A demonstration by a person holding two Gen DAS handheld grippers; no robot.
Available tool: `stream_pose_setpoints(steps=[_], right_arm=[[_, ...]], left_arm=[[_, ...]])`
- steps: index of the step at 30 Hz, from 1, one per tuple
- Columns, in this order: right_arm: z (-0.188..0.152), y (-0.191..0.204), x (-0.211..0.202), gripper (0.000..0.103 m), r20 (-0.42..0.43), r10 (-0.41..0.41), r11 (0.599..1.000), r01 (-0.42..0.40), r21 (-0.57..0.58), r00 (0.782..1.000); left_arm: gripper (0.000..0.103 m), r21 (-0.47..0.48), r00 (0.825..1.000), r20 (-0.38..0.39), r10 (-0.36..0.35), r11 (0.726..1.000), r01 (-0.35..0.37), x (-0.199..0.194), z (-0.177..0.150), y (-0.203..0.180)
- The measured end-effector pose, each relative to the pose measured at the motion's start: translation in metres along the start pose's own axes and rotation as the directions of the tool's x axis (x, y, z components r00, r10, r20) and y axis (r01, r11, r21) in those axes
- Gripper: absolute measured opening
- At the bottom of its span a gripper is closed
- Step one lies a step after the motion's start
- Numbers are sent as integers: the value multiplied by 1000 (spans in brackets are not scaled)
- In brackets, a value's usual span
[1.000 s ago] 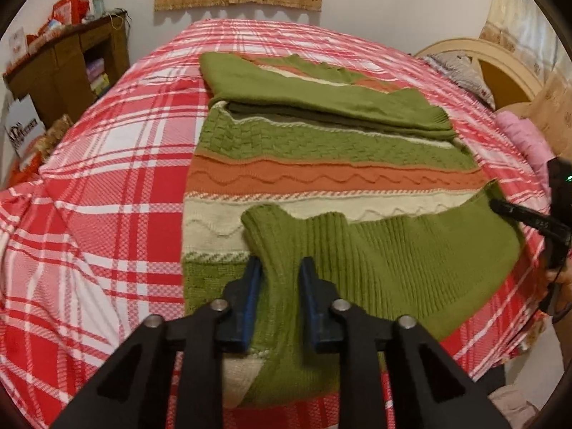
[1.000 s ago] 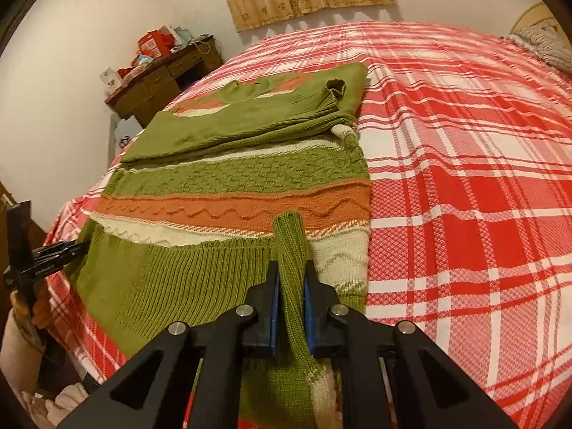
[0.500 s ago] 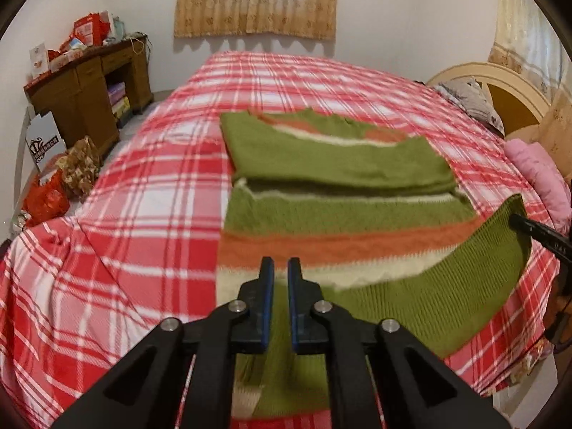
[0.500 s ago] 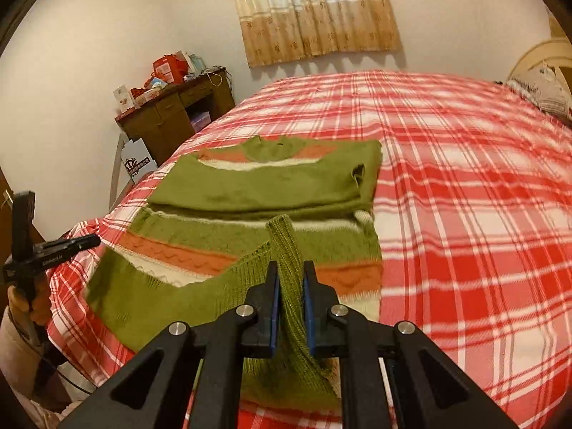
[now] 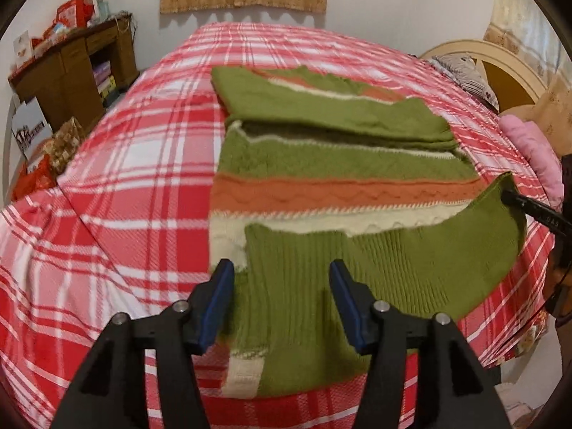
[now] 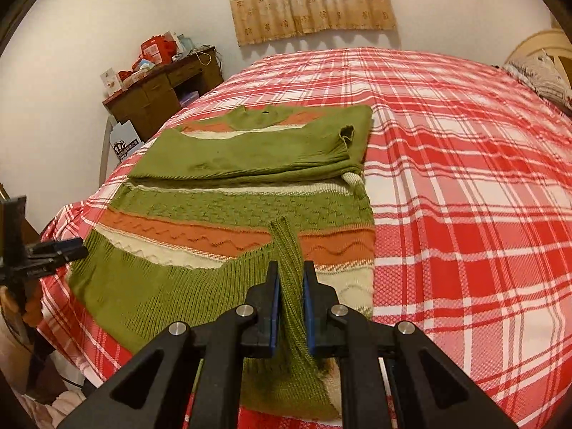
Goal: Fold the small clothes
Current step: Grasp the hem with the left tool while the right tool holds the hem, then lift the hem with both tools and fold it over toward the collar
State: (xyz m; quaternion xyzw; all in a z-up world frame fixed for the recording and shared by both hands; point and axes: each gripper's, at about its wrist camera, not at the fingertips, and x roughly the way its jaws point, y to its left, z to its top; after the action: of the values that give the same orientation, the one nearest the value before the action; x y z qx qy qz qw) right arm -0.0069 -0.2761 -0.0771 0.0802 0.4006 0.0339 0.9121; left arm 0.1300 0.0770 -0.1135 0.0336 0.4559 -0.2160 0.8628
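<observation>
A knit sweater [image 5: 339, 164] in green, orange and cream stripes lies flat on the red plaid bed [image 5: 143, 178], its sleeves folded across the chest. The left gripper [image 5: 280, 271] has its jaws opening wide above the green ribbed hem [image 5: 393, 268]; the blue pads do not press on the knit. In the right wrist view the right gripper [image 6: 289, 275] is shut on a pinched fold of that hem [image 6: 286, 250], raised a little off the sweater [image 6: 250, 207]. The right gripper [image 5: 529, 211] also shows at the hem's far corner. The left gripper [image 6: 60, 250] shows at the left.
A brown desk [image 5: 71, 71] with boxes stands at the far left by the wall, with a white bag [image 5: 30, 132] on the floor below it. A pink pillow [image 5: 532, 153] and a cream headboard [image 5: 500, 68] sit at the right. Plaid bedspread [image 6: 464, 178] stretches right of the sweater.
The left gripper held the hem shut and lifted it, then its jaws spread and the hem corner now lies folded on the sweater. The right gripper stays shut on the hem, slightly higher.
</observation>
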Motion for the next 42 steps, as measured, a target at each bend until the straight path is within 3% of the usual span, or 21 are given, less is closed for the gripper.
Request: stream_pose_setpoints(steps=[1, 4, 6, 8, 10, 15, 23, 27, 31, 32, 34, 35, 36, 38, 40, 42], right_arm=[[-1, 0, 0, 11, 0, -2, 1000, 2, -2, 1000], [-2, 3, 1, 11, -2, -12, 1000, 12, -21, 1000], [-4, 5, 4, 11, -8, -22, 999, 22, -33, 1000], [-8, 2, 10, 11, -24, -28, 999, 27, -23, 999], [-11, -1, 15, 11, -46, -27, 1000, 26, -6, 999], [-2, -3, 1, 11, 1, -1, 1000, 1, 19, 1000], [47, 1, -16, 7, 117, -13, 1000, 13, -6, 993], [63, -6, -9, 8, 96, -5, 1000, 5, -5, 995], [55, -22, -5, 8, 66, 15, 999, -18, 39, 998], [49, -25, -3, 12, 51, 18, 998, -21, 53, 999], [35, -28, 3, 45, 9, 27, 997, -28, 71, 1000], [29, -26, 6, 72, 0, 31, 997, -31, 65, 1000], [22, -22, 8, 79, 0, 32, 998, -32, 45, 999], [11, -10, 15, 79, -20, 11, 1000, -11, -21, 1000], [3, 3, 26, 79, -41, -44, 994, 40, -103, 998], [-4, 14, 37, 78, -54, -87, 980, 76, -186, 995]], left_arm=[[56, -8, 1000, -12, 1, 1000, -1, 4, -1, 0], [38, -47, 999, -52, -10, 999, 7, 15, -5, 2], [36, -59, 1000, -27, -3, 998, 1, 14, -7, 3], [14, -48, 999, -18, 35, 998, -35, 14, -7, 1], [8, -59, 999, -17, 31, 998, -32, 11, -6, 1], [6, -67, 999, 35, 29, 997, -27, -7, 5, -1], [6, -113, 993, 117, 28, 993, -15, -15, 56, 6], [5, -122, 987, 129, 91, 990, -76, -12, 70, 10], [5, -75, 989, 133, 61, 996, -52, -9, 66, 10], [5, -48, 990, 128, 67, 997, -61, -8, 62, 7], [5, 0, 990, 119, 81, 997, -81, -5, 55, 3], [9, 8, 991, 111, 72, 997, -74, -4, 53, 3], [12, 11, 994, 95, 56, 998, -58, -3, 50, 2], [36, -2, 997, 63, 37, 999, -37, 1, 42, 4], [53, -6, 997, 62, 47, 999, -46, 2, 36, 4], [56, -12, 998, 52, 44, 999, -44, 4, 29, 4]])
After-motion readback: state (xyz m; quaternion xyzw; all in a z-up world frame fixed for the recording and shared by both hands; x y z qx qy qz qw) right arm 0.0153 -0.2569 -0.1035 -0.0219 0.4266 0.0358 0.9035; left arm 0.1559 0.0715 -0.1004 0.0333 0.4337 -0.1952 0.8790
